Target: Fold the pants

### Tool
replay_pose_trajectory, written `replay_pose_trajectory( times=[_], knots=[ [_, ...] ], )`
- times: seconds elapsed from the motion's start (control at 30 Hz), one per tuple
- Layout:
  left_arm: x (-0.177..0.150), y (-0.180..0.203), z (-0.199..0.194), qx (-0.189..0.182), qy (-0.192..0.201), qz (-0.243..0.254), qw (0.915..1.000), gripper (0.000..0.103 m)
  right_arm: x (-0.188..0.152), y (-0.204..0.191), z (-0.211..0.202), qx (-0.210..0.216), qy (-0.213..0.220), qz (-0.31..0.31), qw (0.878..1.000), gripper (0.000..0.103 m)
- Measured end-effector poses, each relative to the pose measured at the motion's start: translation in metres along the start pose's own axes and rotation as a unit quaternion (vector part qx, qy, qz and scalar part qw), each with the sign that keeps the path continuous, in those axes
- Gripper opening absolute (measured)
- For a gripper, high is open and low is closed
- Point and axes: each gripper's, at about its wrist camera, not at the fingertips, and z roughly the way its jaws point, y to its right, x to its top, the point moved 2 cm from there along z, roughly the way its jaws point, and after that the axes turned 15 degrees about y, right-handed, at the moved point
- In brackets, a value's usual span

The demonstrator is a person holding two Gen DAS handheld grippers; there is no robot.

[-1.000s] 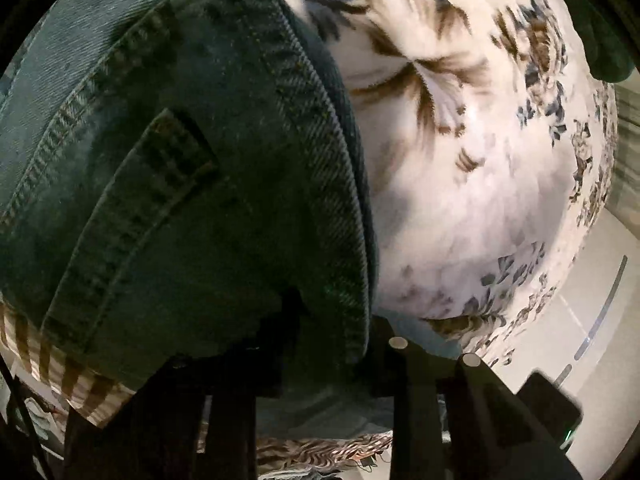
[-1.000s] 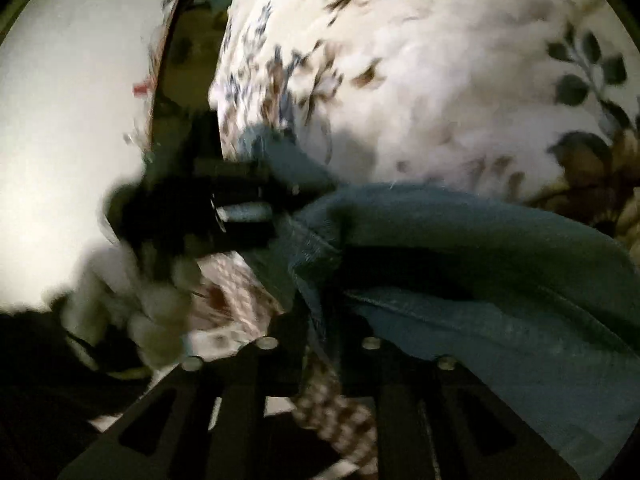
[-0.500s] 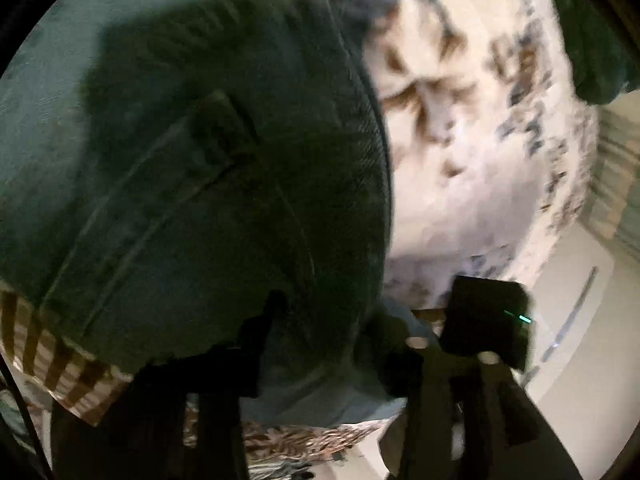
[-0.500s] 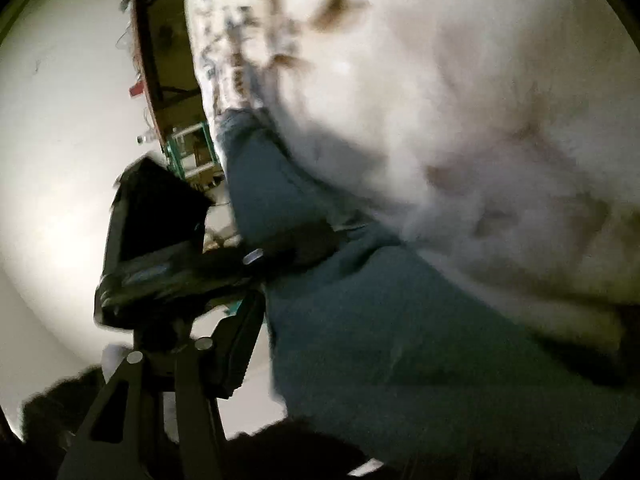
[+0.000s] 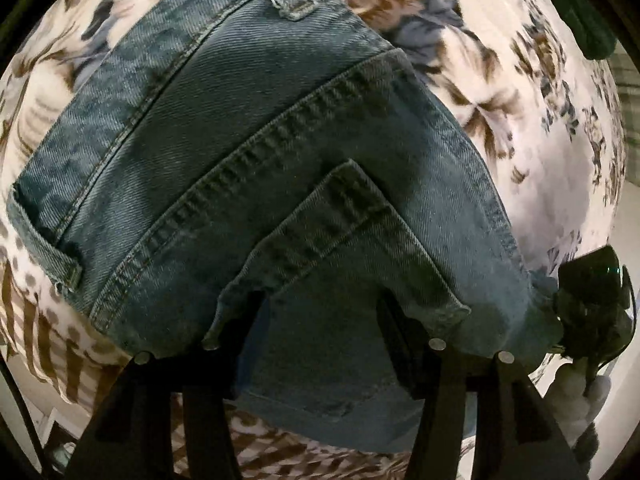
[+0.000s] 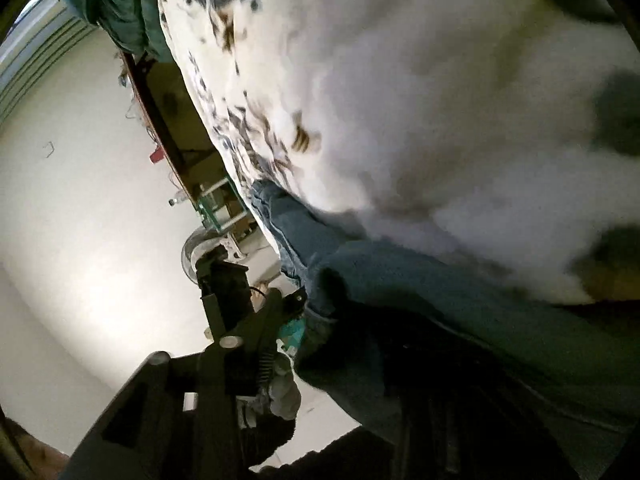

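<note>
Blue jeans (image 5: 280,152) lie folded on a floral blanket (image 5: 540,168), with a back pocket and belt loops facing up. My left gripper (image 5: 314,320) points steeply down at their near edge. Its jaws are opening and denim lies between the fingers (image 5: 404,344), which do not pinch it. In the right wrist view the jeans (image 6: 460,292) hang over the bed's edge. My right gripper (image 6: 344,312) is low beside them and its jaws are closing. One finger (image 6: 288,300) touches the denim edge. The other finger is hidden under dark cloth.
The right gripper (image 5: 592,300), held by a white-gloved hand (image 5: 580,400), shows at the jeans' right end. The left gripper's body (image 6: 224,276) sits beside the bed edge. A dark green cloth (image 5: 592,20) lies at the far corner. Pale floor (image 6: 60,240) runs alongside the bed frame (image 6: 168,120).
The left jaws have spread off the denim and the view has pulled back to show the waistband. The right gripper has rolled and sunk to the bed's edge.
</note>
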Motion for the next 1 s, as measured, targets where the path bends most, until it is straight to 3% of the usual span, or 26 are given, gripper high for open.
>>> replay_pose_trajectory(
  times=[0.07, 0.1, 0.23, 0.4, 0.5, 0.57, 0.63, 0.7, 0.77, 0.83, 0.87, 0.9, 0.97, 1.0],
  knots=[
    [-0.002, 0.006, 0.003, -0.003, -0.003, 0.000, 1.0000, 0.053, -0.003, -0.006, 0.008, -0.036, -0.011, -0.013, 0.999, 0.029],
    [-0.002, 0.006, 0.003, -0.005, -0.005, 0.001, 1.0000, 0.053, -0.001, -0.006, 0.005, -0.069, 0.004, -0.023, 0.997, 0.013],
    [-0.002, 0.011, 0.005, -0.007, -0.013, 0.014, 0.9998, 0.053, 0.005, -0.016, -0.024, -0.102, 0.044, 0.008, 0.994, 0.010],
    [0.007, 0.014, -0.008, -0.013, -0.015, 0.010, 0.9998, 0.053, 0.014, -0.027, -0.043, -0.138, 0.070, -0.032, 0.987, 0.010],
    [0.009, 0.038, -0.024, -0.054, -0.008, -0.003, 0.9985, 0.053, 0.008, -0.041, -0.048, -0.187, 0.092, -0.100, 0.973, 0.015],
    [0.012, 0.054, -0.025, -0.078, -0.006, -0.006, 0.9969, 0.058, -0.007, -0.056, -0.072, -0.210, 0.143, -0.135, 0.958, 0.031],
    [0.018, 0.072, -0.015, -0.088, -0.008, -0.001, 0.9960, 0.059, -0.027, -0.060, -0.098, -0.212, 0.185, -0.150, 0.948, 0.055],
    [0.023, 0.083, -0.001, -0.083, -0.007, 0.006, 0.9965, 0.059, -0.050, -0.054, -0.109, -0.185, 0.178, -0.147, 0.955, 0.056],
    [0.030, 0.088, 0.016, -0.065, -0.006, 0.014, 0.9978, 0.059, -0.071, -0.039, -0.099, -0.168, 0.125, -0.136, 0.968, 0.056],
    [0.035, 0.087, 0.026, -0.058, -0.009, 0.004, 0.9983, 0.059, -0.080, -0.023, -0.081, -0.176, 0.097, -0.133, 0.971, 0.056],
    [0.037, 0.084, 0.026, -0.058, -0.008, 0.001, 0.9983, 0.059, -0.077, -0.009, -0.079, -0.205, 0.115, -0.126, 0.964, 0.056],
    [0.041, 0.083, 0.027, -0.058, -0.003, -0.001, 0.9983, 0.059, -0.069, 0.003, -0.082, -0.233, 0.143, -0.123, 0.954, 0.054],
    [0.041, 0.077, 0.026, -0.061, -0.003, -0.008, 0.9981, 0.059, -0.051, 0.032, -0.096, -0.269, 0.205, -0.086, 0.937, 0.030],
    [0.039, 0.073, 0.023, -0.062, -0.002, -0.009, 0.9980, 0.059, -0.041, 0.052, -0.109, -0.261, 0.239, -0.039, 0.935, 0.011]
  ],
)
